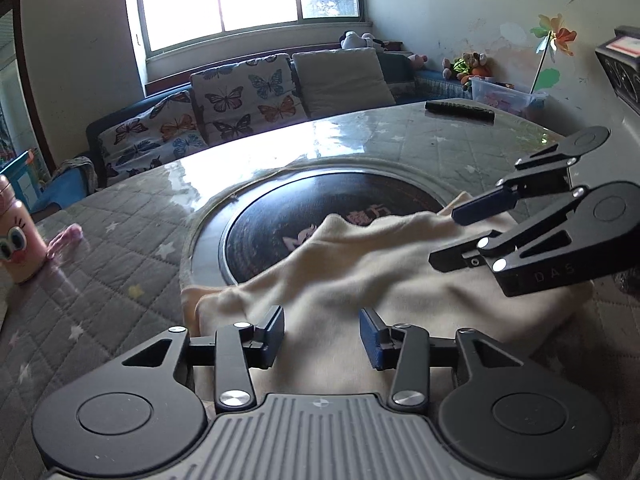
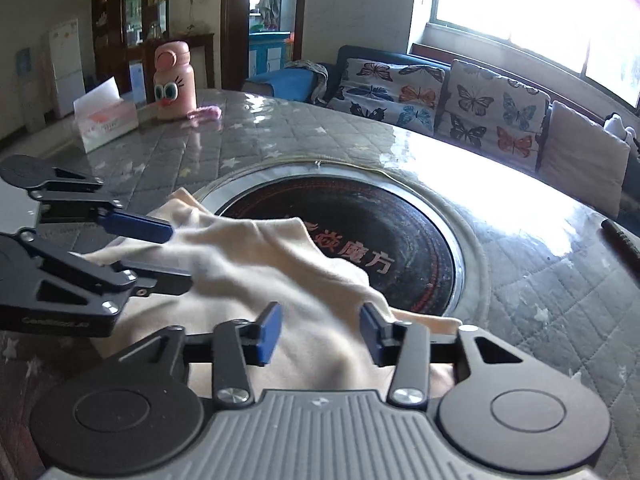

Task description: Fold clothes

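Observation:
A cream cloth [image 1: 360, 276] lies rumpled on the table, partly over the dark round inset [image 1: 288, 208]. It also shows in the right wrist view [image 2: 260, 256]. My left gripper [image 1: 322, 338] is open just above the cloth's near part, and it shows at the left of the right wrist view [image 2: 176, 256], jaws apart around a raised fold. My right gripper [image 2: 320, 334] is open over the cloth's near edge. In the left wrist view it [image 1: 444, 236] comes in from the right, jaws apart around the cloth's far right edge.
The table [image 1: 120, 272] has a quilted grey cover under glass. A pink cartoon bottle [image 2: 175, 80], a pink scrap [image 2: 204, 113] and a tissue box [image 2: 106, 120] stand on its far side. A dark remote [image 1: 460, 111] lies near the sofa [image 1: 240, 100].

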Demonstrator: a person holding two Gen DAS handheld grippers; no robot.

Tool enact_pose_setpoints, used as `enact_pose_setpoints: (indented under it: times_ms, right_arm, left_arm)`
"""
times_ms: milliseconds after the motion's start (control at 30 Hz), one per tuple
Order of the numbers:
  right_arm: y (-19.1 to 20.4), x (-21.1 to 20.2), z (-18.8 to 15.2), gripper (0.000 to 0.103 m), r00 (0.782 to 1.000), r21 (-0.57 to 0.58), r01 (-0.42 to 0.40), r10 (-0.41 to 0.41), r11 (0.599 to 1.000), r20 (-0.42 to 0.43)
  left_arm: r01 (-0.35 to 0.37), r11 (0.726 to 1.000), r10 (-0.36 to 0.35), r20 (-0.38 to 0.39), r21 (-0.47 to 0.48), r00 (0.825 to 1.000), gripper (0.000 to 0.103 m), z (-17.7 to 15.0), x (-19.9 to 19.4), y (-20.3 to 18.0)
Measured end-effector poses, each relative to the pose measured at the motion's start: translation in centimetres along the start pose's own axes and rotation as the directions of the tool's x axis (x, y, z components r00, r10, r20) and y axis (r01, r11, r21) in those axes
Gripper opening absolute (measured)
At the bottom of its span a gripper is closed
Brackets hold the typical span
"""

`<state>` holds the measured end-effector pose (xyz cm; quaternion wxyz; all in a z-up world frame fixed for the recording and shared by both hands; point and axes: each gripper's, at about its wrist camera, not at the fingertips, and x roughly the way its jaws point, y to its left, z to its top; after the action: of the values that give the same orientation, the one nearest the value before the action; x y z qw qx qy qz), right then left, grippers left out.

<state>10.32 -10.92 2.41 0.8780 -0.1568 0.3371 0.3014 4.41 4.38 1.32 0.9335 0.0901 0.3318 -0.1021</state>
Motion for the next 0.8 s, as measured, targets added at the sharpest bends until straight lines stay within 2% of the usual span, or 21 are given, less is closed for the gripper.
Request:
enact_pose_setpoints:
  times_ms: [100, 233, 333, 567, 800]
  right_arm:
    - [0.6, -0.2, -0.2, 0.046, 1.0, -0.01, 0.014, -0.014, 1.0, -0.008]
    - [1.6, -0.8, -0.7, 0.052, 0.999, -0.047, 0.044, -0.044, 0.998, 0.0]
    - [1.8, -1.4, -0.9, 0.052, 0.999, -0.039, 0.03, -0.029, 0.999, 0.016]
    - [-0.6, -2.8, -3.4, 0.052, 0.998, 0.092, -0.056, 0.054, 0.994, 0.027]
    - [-1.5, -4.5, -5.7, 0.052, 0.998, 0.11, -0.035, 0.03, 0.993, 0.048]
  left_arm:
    - [-0.008, 1.0, 0.008, 0.0, -0.019, 1.0, 0.045, -0.8, -0.7, 0.1]
    - [-0.02, 0.999, 0.02, -0.002, -0.036, 1.0, 0.044, -1.7, -1.2, 0.3]
    - [-0.03, 0.998, 0.03, 0.0, -0.046, 1.0, 0.044, -2.1, -1.4, 0.5]
    - [-0.03, 0.996, 0.031, 0.012, -0.08, 0.999, 0.045, -2.9, -2.1, 1.1]
    - [-0.031, 0.995, 0.033, 0.021, -0.092, 0.999, 0.045, -3.2, -2.8, 1.1]
